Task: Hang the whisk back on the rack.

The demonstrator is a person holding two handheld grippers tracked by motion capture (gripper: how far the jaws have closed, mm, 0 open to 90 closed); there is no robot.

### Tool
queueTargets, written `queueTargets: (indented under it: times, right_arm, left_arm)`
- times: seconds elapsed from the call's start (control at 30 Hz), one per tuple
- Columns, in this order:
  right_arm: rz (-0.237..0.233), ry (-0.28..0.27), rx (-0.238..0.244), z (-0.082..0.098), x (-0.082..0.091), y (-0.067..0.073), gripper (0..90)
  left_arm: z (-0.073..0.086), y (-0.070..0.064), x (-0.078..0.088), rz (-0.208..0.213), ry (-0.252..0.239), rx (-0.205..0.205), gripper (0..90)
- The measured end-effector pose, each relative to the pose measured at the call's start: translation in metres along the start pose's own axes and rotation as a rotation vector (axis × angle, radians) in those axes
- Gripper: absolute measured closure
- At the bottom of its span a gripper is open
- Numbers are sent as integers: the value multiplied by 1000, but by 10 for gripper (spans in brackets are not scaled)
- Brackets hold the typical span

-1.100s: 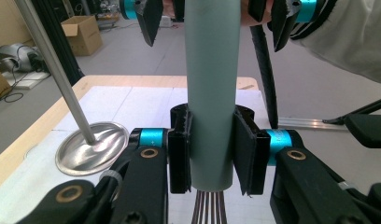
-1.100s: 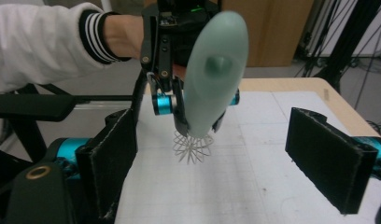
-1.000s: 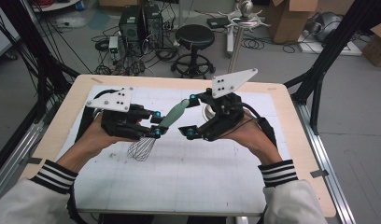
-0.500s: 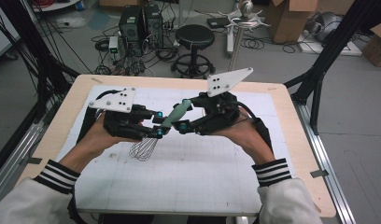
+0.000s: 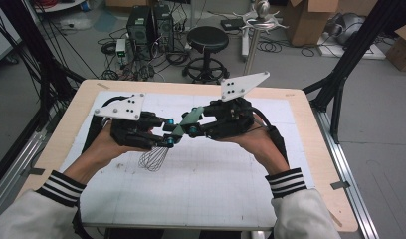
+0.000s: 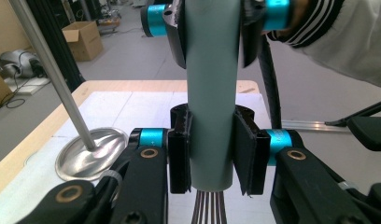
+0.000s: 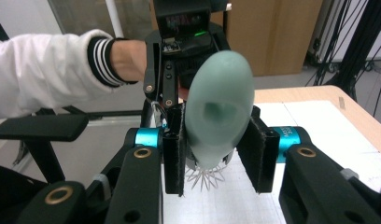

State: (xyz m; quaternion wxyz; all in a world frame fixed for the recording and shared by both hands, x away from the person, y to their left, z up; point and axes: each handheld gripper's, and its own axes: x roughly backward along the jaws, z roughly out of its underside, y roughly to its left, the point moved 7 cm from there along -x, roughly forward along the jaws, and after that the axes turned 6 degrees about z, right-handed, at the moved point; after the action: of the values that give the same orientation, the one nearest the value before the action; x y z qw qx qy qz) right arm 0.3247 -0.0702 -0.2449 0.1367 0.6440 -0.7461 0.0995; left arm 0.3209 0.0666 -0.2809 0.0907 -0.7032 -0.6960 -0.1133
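Closing in over the past second, the right gripper (image 5: 191, 130) has brought its jaws onto the upper end of a whisk's pale green handle (image 5: 187, 123), which a moment earlier sat loosely between them. In the right gripper view the rounded end of the handle (image 7: 220, 111) is pinched between the two black pads (image 7: 174, 148). The whisk (image 5: 167, 142) hangs tilted above the middle of the tabletop (image 5: 310, 149), its wire loops (image 5: 153, 158) pointing down toward the white gridded mat (image 5: 211, 189). The left gripper (image 5: 167, 134) has not shifted and is clamped on the handle's lower end, just above the wires; its own view shows the pads pressed flat on both sides of the handle (image 6: 211, 93), with the right gripper (image 6: 212, 32) gripping farther up. A person's hands in white, stripe-cuffed sleeves (image 5: 56, 186) carry both tools. Beyond, a metal stand's round base (image 6: 91, 153) rests on the tabletop's edge.
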Motion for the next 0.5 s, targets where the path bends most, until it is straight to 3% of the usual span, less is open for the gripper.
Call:
queueTargets:
  times: [0.5]
  right_arm:
    - [32,30,-5,-1,-3,-1,664]
  left_arm:
    - [2,2,0,-10,12,4,687]
